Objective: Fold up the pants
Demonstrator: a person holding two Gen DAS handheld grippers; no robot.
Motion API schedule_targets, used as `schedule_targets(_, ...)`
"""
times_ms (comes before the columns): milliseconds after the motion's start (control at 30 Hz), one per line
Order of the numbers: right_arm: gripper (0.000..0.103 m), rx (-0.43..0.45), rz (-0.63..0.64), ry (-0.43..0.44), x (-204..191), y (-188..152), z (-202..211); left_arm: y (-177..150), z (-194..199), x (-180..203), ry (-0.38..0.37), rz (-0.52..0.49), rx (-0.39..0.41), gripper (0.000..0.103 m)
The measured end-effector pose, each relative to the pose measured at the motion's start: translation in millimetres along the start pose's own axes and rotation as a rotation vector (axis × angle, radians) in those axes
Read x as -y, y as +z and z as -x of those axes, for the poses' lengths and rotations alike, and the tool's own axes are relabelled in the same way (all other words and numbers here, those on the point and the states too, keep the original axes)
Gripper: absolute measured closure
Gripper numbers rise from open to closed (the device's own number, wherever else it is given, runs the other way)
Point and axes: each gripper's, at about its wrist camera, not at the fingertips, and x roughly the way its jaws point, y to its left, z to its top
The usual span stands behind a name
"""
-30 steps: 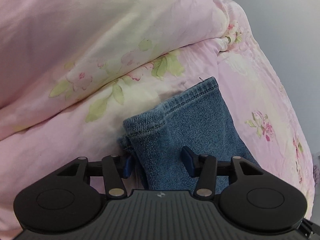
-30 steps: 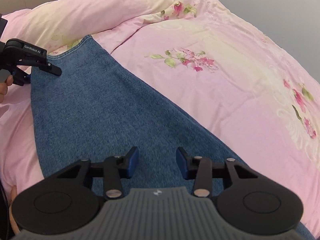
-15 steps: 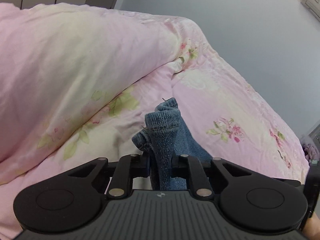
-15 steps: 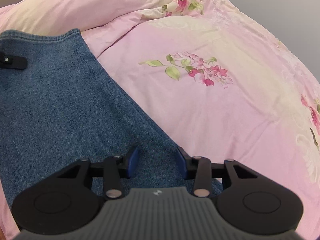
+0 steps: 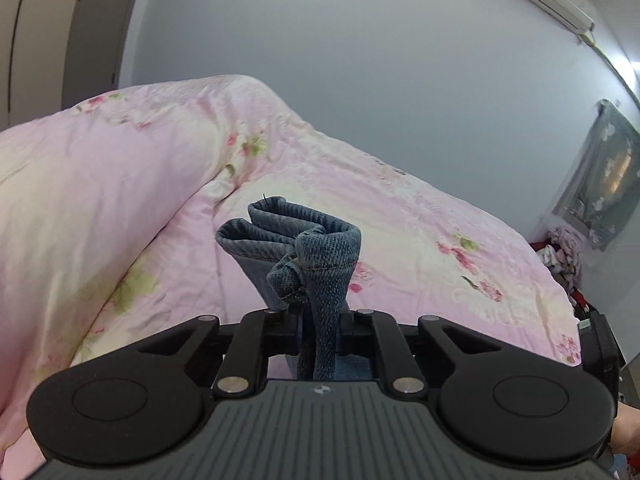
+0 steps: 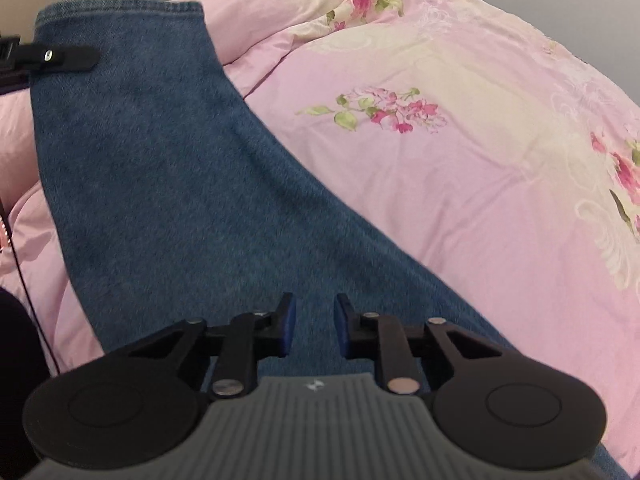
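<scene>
Between the jaws of the left gripper (image 5: 318, 330) a bunched cuff of the blue denim jeans (image 5: 304, 248) was pinched tight, the hem standing up in a crumpled roll just beyond the fingertips and clear of the bedding. The right gripper (image 6: 311, 328) hung over the wider part of the same jeans (image 6: 168, 184); its jaws were closing, with a narrow gap left between the blue pads (image 6: 289, 330), and the denim lay under them rather than visibly pinched, so whether any cloth was caught there could not be told. In the right wrist view the leg ran as one smooth band from that gripper up to its stitched hem, where a black finger of the left gripper (image 6: 66, 58) clamped the edge. Around the jeans spread a pink floral duvet (image 6: 460, 168), heaped into a soft ridge on the far left, with a grey wall (image 5: 380, 80) behind. By the look of it, the step in hand was the lengthwise fold: the leg end was lifted, to be carried over toward the waist. The next move would call for the right gripper to take a firm hold, then both ends to travel together so the leg landed flat and square.
</scene>
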Motion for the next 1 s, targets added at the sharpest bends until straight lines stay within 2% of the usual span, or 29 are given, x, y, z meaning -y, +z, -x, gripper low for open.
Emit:
schedule_targets(100,0.086,-0.012,0.017,0.019,-2.3,-17.2,7.3,6.6,7.9,30.2,-0.061,-0.064,0.01,0.089)
schedule_targets(300,0.087,-0.032,0.041,0.145,-21.6,-43.4,5.0,12.4,17.7,92.4,-0.169,-0.18,-0.003,0.089)
schedule_targets(433,0.087,-0.048,0.066,0.141,-36.1,-62.2,-7.2,8.6,13.4,132.1,-0.239,-0.252,-0.047,0.089)
schedule_targets(533,0.087,-0.023,0.032,0.148,-30.1,-75.2,3.6,0.8,8.6,157.6,-0.277,-0.309,-0.079,0.089)
schedule_targets(667,0.084,0.005,-0.016,0.073,-1.4,-96.0,33.6,-15.0,-2.4,194.6,-0.338,-0.361,-0.123,0.089)
schedule_targets(800,0.083,0.007,-0.145,-0.006,45.3,-131.9,65.8,-41.5,-22.4,233.5,-0.388,-0.408,-0.181,0.089)
schedule_targets(900,0.083,0.005,-0.239,-0.063,78.2,-162.3,85.8,-73.3,-44.9,260.4,-0.418,-0.45,-0.25,0.089)
schedule_targets(1000,0.083,0.008,-0.34,-0.072,101.0,-193.7,102.0,-105.8,-66.9,278.0,-0.443,-0.483,-0.339,0.089)
